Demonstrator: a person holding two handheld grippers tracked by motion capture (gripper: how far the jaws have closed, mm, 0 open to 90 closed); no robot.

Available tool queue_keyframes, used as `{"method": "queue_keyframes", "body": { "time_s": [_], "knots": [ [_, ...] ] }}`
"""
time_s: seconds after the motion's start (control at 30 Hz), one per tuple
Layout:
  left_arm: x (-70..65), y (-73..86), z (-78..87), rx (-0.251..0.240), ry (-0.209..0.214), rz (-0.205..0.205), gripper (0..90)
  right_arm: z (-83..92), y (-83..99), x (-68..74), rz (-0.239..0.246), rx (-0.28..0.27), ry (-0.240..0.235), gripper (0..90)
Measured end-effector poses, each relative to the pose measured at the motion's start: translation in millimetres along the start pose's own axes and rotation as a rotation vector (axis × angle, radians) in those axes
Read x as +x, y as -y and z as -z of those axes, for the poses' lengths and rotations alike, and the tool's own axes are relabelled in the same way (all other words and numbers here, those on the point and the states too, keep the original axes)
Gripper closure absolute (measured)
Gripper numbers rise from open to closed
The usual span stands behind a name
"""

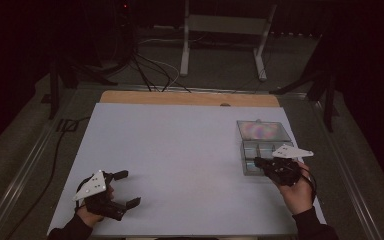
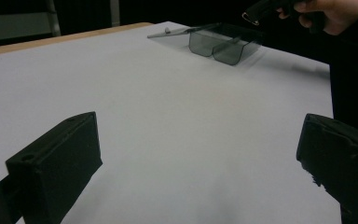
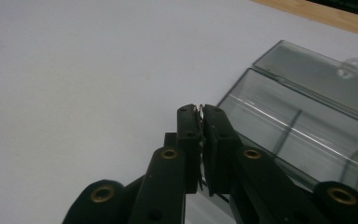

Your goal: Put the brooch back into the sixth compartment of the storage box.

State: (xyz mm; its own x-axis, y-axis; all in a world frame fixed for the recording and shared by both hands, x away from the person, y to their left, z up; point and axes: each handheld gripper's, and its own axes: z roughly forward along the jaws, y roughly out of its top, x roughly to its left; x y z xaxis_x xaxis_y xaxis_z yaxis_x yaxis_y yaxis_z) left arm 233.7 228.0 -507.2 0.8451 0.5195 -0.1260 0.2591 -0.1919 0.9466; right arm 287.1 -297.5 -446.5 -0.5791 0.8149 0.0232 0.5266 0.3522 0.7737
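A wide white desk top (image 1: 180, 165) with a strip of bare wood along its far edge carries the scene, and a clear, smoke-tinted plastic compartment box (image 1: 265, 150) sits near its right edge, about midway between the near and far sides. The box lies open, its flat hinged lid (image 1: 262, 130) folded back toward the far edge and catching a rainbow sheen, with thin dividers splitting the shallow tray into compartments.

Over the near end of that tray hovers the right gripper (image 1: 258, 163), its black jaws clenched on a small, thin piece of silvery wire or metal (image 3: 200, 107) that peeks out between the tips; what the piece is exactly is too small to tell. The left gripper (image 1: 125, 189) rests near the desk's near left corner, jaws spread wide with nothing between them, well apart from the box.

The tiny metal item looks stiff, very light and smooth, so it is likely to slip or twist if the pinch eases, and a hold across its middle with the pad tips seems safest. The box itself appears light, rigid and slick-walled, probably prone to sliding on the smooth desk when nudged. Its lid hinge looks like the fragile part, so the sturdier outer tray wall, not the lid or the thin dividers, would be the place to steady it.
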Motion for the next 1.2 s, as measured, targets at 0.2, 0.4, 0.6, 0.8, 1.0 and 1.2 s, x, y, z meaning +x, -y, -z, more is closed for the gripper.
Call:
{"method": "queue_keyframes", "body": {
  "time_s": [0.2, 0.4, 0.6, 0.8, 1.0, 1.2],
  "knots": [
    [0.1, 0.1, 0.2, -0.002, -0.001, 0.001, 1.2, 3.6, 2.3, -9.9, -0.017, 0.0, 0.028, 86.1],
    [-0.3, 0.1, 0.1, 0.0, -0.001, -0.001, 1.2, 5.6, 6.3, -21.2, -0.043, 0.0, 0.056, 86.1],
    [0.0, 0.1, 0.0, 0.0, 0.0, 0.0, 1.2, 9.0, 9.6, -30.7, -0.063, 0.002, 0.082, 86.1],
    [-0.3, 0.2, -0.1, 0.003, 0.001, -0.002, 1.2, 12.4, 12.8, -39.7, -0.082, 0.006, 0.113, 86.1],
    [-0.2, 0.3, -0.4, 0.004, -0.001, -0.001, 1.2, 14.7, 16.8, -48.8, -0.098, 0.01, 0.137, 86.1],
    [-0.3, 0.4, -0.1, 0.002, -0.001, -0.002, 1.2, 18.9, 19.9, -56.9, -0.116, 0.009, 0.165, 86.0]
  ]
}}
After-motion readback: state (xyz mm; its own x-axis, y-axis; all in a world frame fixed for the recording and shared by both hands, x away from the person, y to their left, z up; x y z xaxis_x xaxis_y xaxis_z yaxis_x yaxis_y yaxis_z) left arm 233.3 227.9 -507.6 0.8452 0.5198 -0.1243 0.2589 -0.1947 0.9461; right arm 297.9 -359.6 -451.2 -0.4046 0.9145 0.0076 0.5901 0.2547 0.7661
